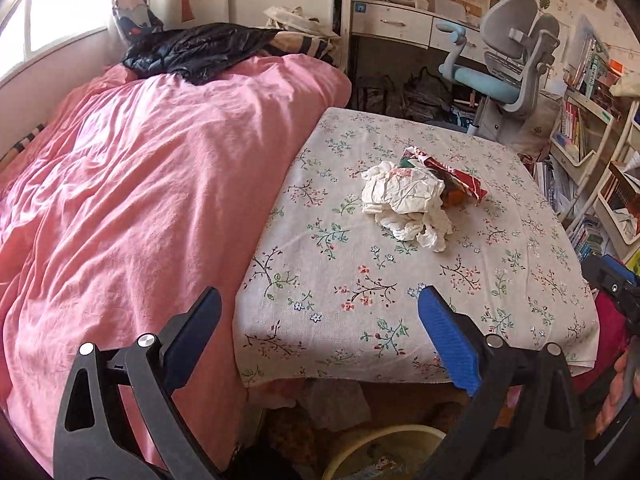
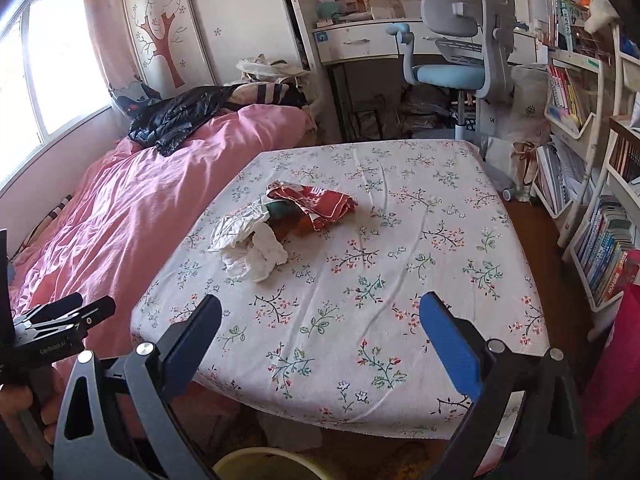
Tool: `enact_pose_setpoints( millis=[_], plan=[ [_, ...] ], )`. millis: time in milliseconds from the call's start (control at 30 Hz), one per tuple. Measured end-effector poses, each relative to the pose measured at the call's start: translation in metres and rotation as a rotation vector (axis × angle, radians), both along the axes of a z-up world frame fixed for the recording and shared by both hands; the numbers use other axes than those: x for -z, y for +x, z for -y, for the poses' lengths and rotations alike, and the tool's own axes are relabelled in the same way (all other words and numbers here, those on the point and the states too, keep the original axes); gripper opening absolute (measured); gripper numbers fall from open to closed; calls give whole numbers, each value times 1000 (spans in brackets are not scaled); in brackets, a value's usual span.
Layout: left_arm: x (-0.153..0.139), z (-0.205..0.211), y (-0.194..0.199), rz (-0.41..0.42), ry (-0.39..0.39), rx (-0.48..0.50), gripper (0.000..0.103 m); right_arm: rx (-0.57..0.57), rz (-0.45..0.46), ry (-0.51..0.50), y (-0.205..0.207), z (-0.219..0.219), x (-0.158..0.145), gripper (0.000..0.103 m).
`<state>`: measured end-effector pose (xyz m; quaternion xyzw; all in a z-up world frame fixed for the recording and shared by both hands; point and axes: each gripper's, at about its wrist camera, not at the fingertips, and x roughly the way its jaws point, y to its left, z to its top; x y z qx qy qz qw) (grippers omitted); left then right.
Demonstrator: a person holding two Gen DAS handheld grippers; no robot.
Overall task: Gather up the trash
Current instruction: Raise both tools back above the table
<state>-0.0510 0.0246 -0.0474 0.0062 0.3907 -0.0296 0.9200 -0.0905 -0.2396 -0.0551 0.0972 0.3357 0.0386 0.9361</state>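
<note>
Bed (image 1: 120,200) with pink cover, flush against the tabletop's (image 2: 400,280) left edge. Tabletop under a floral cloth, carrying the trash near its middle: crumpled white paper (image 1: 404,200) touching a red wrapper (image 1: 456,178) just behind it. Yellow bin (image 2: 264,464) on the floor below the tabletop's near edge. Left claw (image 1: 320,336) and right claw (image 2: 320,336) at that near edge, fingers spread apart, holding nothing.

Before you, a table under a floral tablecloth (image 2: 400,240) carries crumpled white tissue (image 2: 248,244) touching a red snack wrapper (image 2: 320,202), near its middle.
</note>
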Motion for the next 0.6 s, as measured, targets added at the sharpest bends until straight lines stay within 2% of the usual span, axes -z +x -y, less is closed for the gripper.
enact_pose_setpoints(
  millis=[100,400,600],
  plan=[
    [0,8,-4,15,30,24,95,-9,-1,-39,-1,-5,-1,95],
    [6,0,-2,-17,-29,5,95,-3,-12,-71,0,-4,0,95],
    [8,0,-1,-22,-38,4,95,-5,-23,-87,2,-6,2,95]
  ],
)
